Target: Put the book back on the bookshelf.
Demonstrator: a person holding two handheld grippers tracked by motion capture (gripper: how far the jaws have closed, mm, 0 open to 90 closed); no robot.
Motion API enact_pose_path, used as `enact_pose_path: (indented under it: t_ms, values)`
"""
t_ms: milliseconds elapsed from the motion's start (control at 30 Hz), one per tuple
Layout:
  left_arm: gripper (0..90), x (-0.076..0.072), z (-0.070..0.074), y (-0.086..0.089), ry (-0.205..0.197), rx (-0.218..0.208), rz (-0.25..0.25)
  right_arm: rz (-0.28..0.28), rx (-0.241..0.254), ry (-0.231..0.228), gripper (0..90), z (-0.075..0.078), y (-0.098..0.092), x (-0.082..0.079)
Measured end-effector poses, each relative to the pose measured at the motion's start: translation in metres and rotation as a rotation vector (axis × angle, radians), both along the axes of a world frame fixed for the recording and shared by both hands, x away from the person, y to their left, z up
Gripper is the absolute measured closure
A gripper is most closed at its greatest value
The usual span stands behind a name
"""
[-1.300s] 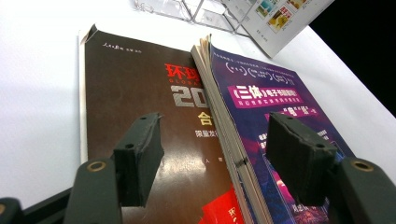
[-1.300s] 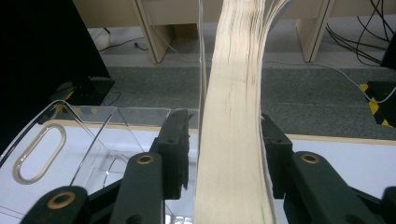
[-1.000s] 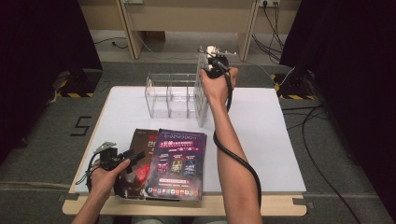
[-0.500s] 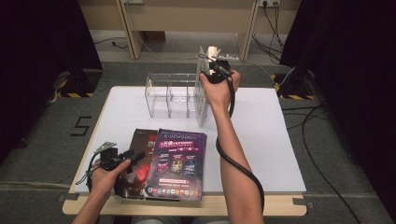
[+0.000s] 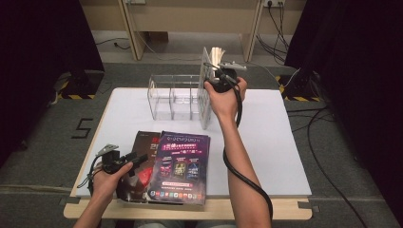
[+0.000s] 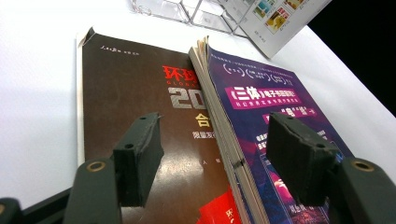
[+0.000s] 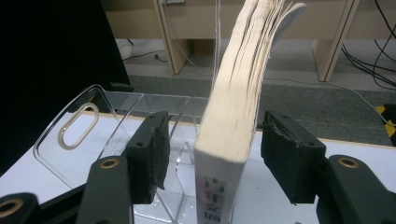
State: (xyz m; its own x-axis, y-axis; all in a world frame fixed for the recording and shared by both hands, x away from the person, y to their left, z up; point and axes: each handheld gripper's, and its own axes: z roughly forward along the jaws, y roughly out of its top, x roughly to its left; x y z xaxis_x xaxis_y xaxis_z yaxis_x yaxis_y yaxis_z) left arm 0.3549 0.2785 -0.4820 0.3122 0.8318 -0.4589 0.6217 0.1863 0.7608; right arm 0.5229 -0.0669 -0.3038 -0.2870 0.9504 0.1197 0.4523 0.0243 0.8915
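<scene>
The right hand-held gripper, its jaws just opened wide, frames without touching a thick pale-paged book standing upright on its edge at the right end of the clear acrylic divider rack at the back of the white desk. The left hand-held gripper is released too, jaws spread astride the spine edge of a purple glossy magazine, which overlaps a dark brown magazine at the desk's near edge.
</scene>
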Motion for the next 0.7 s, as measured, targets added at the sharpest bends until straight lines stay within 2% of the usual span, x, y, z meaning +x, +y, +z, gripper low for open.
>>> enact_pose_path:
  t_ms: [233, 333, 567, 700]
  values:
    - [35.2, 0.000, 0.000, 0.000, -0.003, 0.003, -0.002, 0.016, 0.012, -0.013, 41.8, -0.001, -0.004, -0.013]
    - [35.2, 0.000, 0.001, 0.000, -0.004, 0.005, -0.002, 0.014, 0.012, -0.001, 41.6, -0.005, -0.006, -0.017]
    - [35.2, 0.000, 0.001, -0.001, -0.003, 0.003, -0.002, 0.013, 0.004, -0.005, 41.2, -0.011, -0.011, -0.025]
    - [35.2, 0.000, 0.001, -0.001, -0.004, 0.004, -0.002, 0.023, 0.017, -0.002, 41.1, -0.014, -0.013, -0.031]
